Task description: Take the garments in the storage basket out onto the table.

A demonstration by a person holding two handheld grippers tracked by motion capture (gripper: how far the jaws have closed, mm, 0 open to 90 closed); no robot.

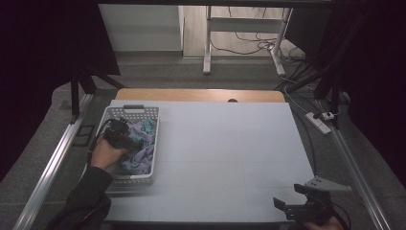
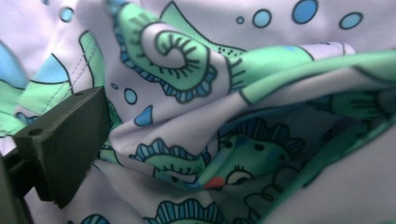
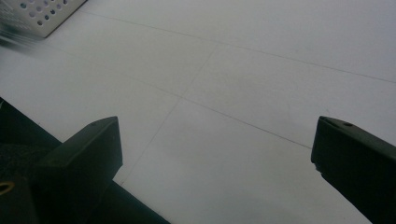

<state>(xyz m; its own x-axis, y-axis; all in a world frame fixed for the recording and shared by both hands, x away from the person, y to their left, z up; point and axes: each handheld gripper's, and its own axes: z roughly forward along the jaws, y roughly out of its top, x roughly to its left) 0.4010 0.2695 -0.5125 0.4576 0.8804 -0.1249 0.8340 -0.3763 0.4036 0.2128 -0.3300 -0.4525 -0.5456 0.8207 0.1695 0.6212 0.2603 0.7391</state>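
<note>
While buried in the basket, the left tool seemingly touches patterned cloth.

- Your cloth is smooth printed fabric with a faint sheen and stitched seams.
- The basket at the worktop's left edge is perforated white plastic.
- Your fingers are matt black plastic.
- The worktop looks matt, pale, smooth.

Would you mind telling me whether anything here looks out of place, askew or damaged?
Nothing stands out. The patterned cloth lies crumpled inside the white basket, with the left tool reaching into it. The right tool sits open over the bare table.
</note>
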